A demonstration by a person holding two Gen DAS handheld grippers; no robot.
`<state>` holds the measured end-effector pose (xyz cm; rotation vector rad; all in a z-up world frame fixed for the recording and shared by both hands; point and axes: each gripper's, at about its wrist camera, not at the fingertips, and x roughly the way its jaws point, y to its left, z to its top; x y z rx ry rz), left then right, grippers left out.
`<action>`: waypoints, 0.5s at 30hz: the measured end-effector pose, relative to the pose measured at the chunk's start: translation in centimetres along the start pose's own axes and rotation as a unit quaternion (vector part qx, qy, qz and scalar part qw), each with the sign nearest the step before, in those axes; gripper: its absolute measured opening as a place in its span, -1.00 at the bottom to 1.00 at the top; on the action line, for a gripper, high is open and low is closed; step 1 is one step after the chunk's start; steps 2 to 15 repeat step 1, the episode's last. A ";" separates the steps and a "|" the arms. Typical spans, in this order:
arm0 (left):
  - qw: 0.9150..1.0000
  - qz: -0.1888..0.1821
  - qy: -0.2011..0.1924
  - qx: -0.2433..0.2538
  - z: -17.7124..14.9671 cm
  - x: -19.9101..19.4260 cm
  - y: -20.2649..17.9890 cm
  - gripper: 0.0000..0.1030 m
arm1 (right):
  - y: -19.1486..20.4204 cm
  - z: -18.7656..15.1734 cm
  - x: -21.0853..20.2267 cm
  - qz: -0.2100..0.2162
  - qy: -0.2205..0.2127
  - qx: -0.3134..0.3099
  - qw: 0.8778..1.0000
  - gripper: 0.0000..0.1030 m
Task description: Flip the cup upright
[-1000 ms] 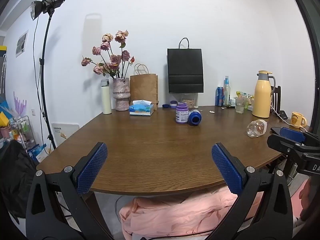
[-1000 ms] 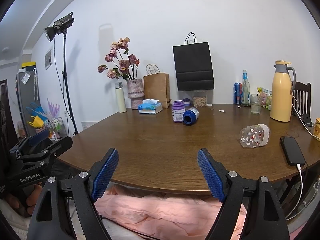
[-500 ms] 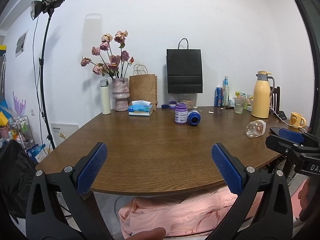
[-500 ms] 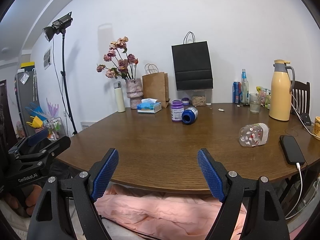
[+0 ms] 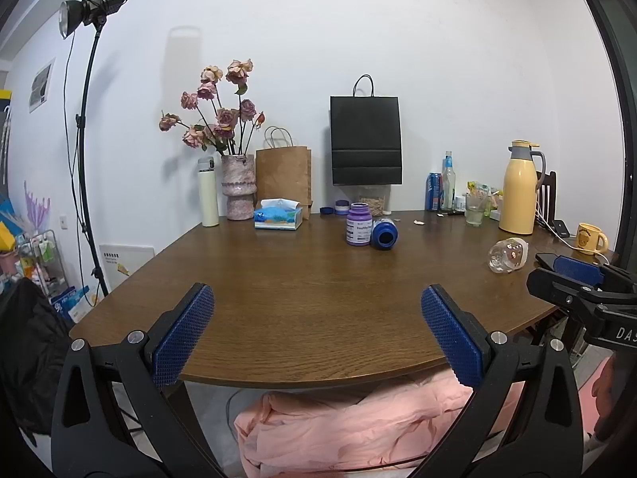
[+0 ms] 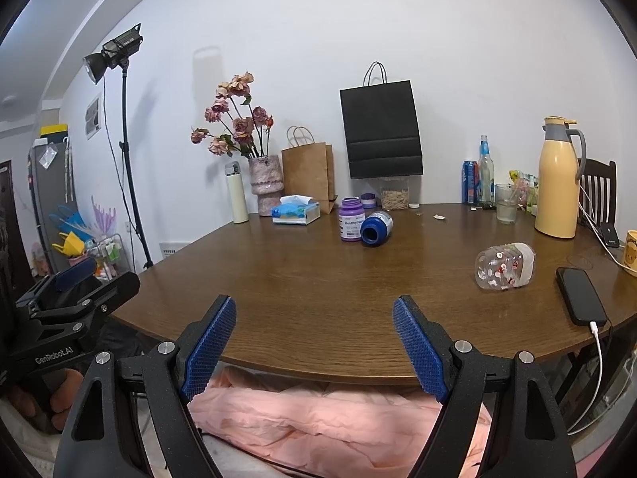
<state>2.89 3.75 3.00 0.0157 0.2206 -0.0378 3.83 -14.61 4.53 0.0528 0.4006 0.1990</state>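
A clear patterned cup (image 6: 505, 266) lies on its side at the right of the brown wooden table (image 6: 318, 279), just left of a black phone (image 6: 580, 295). Both the left gripper (image 5: 317, 324) and right gripper (image 6: 314, 340) hover spread wide and empty at the near table edge. Mid-frame, a purple bottle (image 6: 351, 220) reads "Healthy"; behind, white wall, dried roses (image 6: 237, 123), black bag (image 6: 380, 129).

Bright, even light; fisheye-warped edges
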 end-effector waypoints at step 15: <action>1.000 -0.002 0.000 0.000 0.0 0.0 -0.1 1.00 | 0.0 0.0 0.0 0.000 0.000 0.000 1.000 0.66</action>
